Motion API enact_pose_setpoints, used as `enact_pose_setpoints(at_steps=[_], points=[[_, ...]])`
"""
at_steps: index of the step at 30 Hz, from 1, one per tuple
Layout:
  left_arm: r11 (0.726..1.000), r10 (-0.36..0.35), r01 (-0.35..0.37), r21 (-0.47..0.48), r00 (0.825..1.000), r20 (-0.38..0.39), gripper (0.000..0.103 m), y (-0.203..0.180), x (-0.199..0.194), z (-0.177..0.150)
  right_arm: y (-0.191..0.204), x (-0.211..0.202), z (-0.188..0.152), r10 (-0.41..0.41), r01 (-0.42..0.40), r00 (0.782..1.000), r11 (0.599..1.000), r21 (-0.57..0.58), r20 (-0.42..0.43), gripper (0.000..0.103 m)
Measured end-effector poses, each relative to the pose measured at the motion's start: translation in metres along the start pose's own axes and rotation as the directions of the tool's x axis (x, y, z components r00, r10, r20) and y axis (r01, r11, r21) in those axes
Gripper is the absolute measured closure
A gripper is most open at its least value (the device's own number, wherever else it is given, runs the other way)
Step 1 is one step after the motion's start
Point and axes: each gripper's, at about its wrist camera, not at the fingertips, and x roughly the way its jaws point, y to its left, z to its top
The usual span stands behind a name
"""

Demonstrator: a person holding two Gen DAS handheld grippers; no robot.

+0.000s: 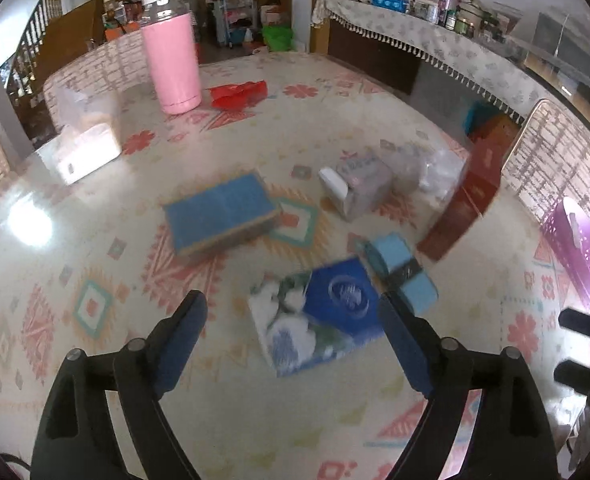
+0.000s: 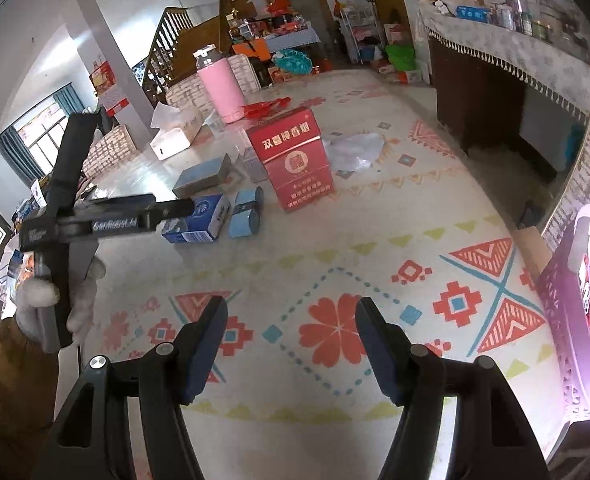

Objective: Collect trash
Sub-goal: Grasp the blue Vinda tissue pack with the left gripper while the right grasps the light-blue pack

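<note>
Several pieces of trash lie on the patterned table. In the left wrist view my left gripper (image 1: 293, 316) is open, its jaws either side of a blue and white carton (image 1: 315, 316) just below. A light blue packet (image 1: 401, 270), a grey pack (image 1: 359, 184), a flat blue box (image 1: 219, 212) and a clear plastic bag (image 1: 435, 172) lie beyond. A red cigarette carton (image 2: 295, 160) stands upright in the right wrist view. My right gripper (image 2: 291, 320) is open and empty above bare tablecloth. The pink basket (image 2: 587, 308) stands at the right edge.
A tall pink flask (image 1: 173, 56), a white tissue box (image 1: 83, 152) and a red wrapper (image 1: 237, 94) stand at the far side. The left gripper (image 2: 175, 210) and its gloved hand show in the right wrist view. A chair back (image 1: 555, 152) lies right.
</note>
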Motion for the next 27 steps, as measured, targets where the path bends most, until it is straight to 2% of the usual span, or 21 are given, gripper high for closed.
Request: enact_pose_setpoints(at_steps=[3,5,7,8,11,16,20,22,23,26,27], points=[[1.0,-0.008,0.008,0.011,1.0,-0.011,0.016,-0.001,0.014,0.015,-0.001,-0.001,-0.001,-0.006,0.006,1.0,1.0,0.0,-0.002,0.032],[0.998,-0.055,0.055,-0.007,0.998,-0.036,0.016,0.002,0.022,0.02,-0.002,-0.003,0.0,-0.008,0.008,1.0,1.0,0.0,-0.001,0.032],[0.988,-0.151,0.147,-0.046,0.984,-0.099,0.016,0.007,0.034,0.023,-0.004,-0.005,0.0,-0.011,0.011,1.0,1.0,0.0,0.0,0.032],[0.977,-0.208,0.201,-0.063,0.969,-0.136,0.016,0.007,0.037,0.02,-0.004,-0.005,0.0,-0.011,0.011,1.0,1.0,-0.001,0.001,0.032],[0.968,-0.249,0.248,-0.023,0.955,-0.16,0.016,-0.002,0.031,0.009,-0.006,-0.006,0.0,-0.01,0.01,1.0,1.0,0.002,0.002,0.032],[0.966,-0.207,0.23,0.119,0.962,-0.18,0.016,-0.036,0.014,-0.014,-0.005,0.001,-0.002,0.001,-0.001,1.0,1.0,0.007,-0.013,0.032],[0.98,-0.078,0.102,0.168,0.986,-0.145,0.016,-0.055,0.018,-0.021,-0.001,0.003,-0.004,0.004,-0.004,1.0,1.0,0.0,-0.015,0.032],[0.986,-0.01,0.032,0.162,0.991,-0.131,0.016,-0.06,0.023,-0.022,0.001,0.001,-0.004,0.003,-0.003,1.0,1.0,-0.003,-0.011,0.032],[0.992,-0.002,0.017,0.124,0.993,-0.122,0.019,-0.058,0.023,-0.023,0.001,-0.001,-0.004,0.0,0.0,1.0,1.0,-0.005,-0.008,0.032],[1.0,0.006,-0.003,0.025,0.992,-0.13,0.05,-0.044,0.014,-0.026,0.002,-0.003,-0.004,-0.008,0.008,1.0,1.0,-0.013,-0.004,0.032],[1.0,0.006,-0.006,0.003,0.991,-0.132,0.051,-0.04,0.01,-0.028,0.003,-0.003,-0.003,-0.01,0.009,1.0,1.0,-0.016,-0.003,0.032]])
